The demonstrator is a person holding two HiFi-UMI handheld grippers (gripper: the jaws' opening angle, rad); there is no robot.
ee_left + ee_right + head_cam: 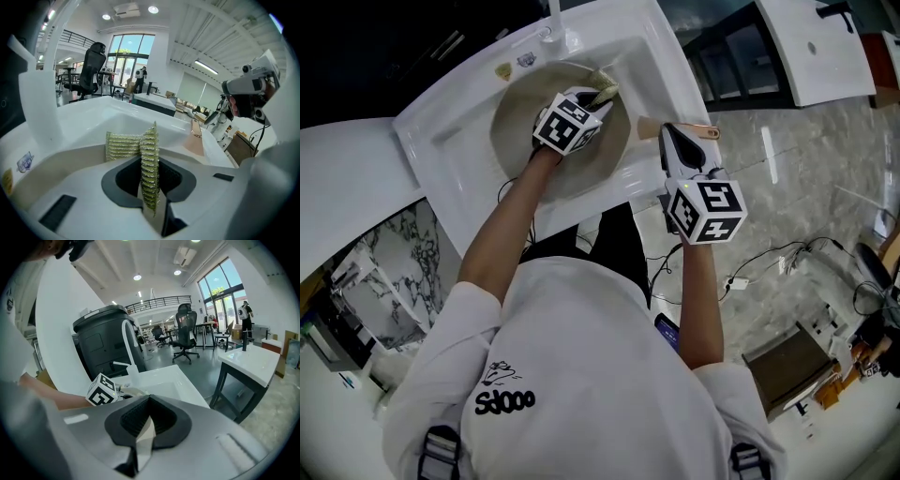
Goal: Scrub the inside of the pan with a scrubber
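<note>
Left gripper view: pinching scrubber [149,159] tight in left gripper [152,199], above pan [520,141]; right gripper [141,440] clamped on pan handle [649,128].

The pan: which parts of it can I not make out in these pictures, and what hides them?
- Head view: the left gripper covers the middle of the pan; whether the scrubber touches its floor cannot be told.
- Left gripper view: the gripper's own body hides the floor.
- Right gripper view: the right gripper covers all but a sliver of the pan handle.
</note>
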